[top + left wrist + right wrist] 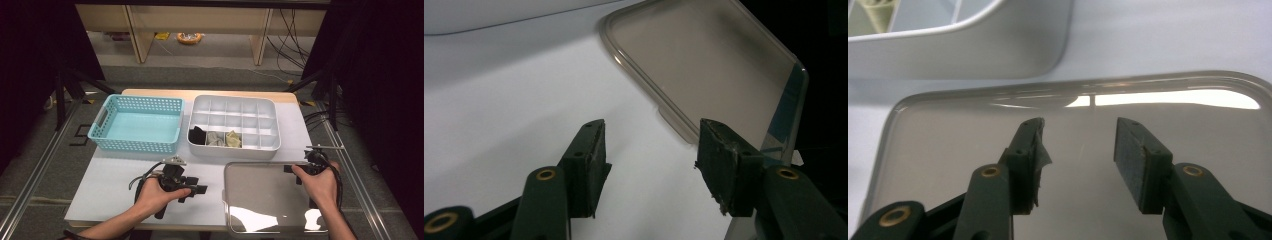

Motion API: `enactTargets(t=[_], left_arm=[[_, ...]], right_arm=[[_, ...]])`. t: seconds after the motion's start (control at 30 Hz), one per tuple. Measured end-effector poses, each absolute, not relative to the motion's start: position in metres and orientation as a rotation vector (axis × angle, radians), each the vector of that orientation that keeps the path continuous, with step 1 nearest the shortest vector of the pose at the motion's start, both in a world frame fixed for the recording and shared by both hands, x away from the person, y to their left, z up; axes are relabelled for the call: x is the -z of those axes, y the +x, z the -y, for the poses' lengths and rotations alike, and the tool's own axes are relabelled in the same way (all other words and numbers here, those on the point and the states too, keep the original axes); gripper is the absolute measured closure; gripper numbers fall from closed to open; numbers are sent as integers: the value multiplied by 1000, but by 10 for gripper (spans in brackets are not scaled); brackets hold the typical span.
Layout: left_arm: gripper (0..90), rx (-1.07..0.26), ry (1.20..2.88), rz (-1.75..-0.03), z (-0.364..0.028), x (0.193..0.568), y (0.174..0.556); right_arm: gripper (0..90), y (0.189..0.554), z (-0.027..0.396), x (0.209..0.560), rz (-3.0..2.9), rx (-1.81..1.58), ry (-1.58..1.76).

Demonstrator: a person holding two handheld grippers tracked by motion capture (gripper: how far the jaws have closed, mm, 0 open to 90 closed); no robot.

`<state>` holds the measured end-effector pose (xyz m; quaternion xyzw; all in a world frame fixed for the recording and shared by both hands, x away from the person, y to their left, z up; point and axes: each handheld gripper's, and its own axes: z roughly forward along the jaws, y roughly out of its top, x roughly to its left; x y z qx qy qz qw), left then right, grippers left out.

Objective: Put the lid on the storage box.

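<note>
The clear lid point(272, 197) lay flat on the table point(110, 185), off the divided box point(233, 126), ahead of the left gripper point(651, 150) and beneath the right gripper point(1078, 150). Both sets of fingers stood spread, pinching nothing. Judged stage: lid ungrasped; lifting and fitting it remained.

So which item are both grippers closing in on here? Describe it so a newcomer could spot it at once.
Start at the white table and find the grey divided organiser box beside the turquoise basket. Just in front of the organiser, at the table's near right corner, lies the translucent lid. Unlike its two deep neighbours it is flat, smoky-clear and glossy, with rounded corners, and holds nothing.
</note>
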<state>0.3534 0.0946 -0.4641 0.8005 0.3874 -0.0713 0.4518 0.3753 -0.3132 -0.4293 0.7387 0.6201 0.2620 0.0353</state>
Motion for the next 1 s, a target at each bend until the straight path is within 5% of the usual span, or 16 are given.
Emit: enactTargets(t=[0.2, 0.43, 1.0], left_arm=[[452, 197, 2004, -934, -84, 466, 352], [462, 185, 2007, -931, -82, 466, 352], [479, 178, 2006, -941, -81, 468, 354]], right_arm=[[582, 374, 345, 436, -2036, -813, 2128], [900, 368, 360, 437, -1881, -767, 2289], [900, 355, 410, 443, -1852, -509, 2312]])
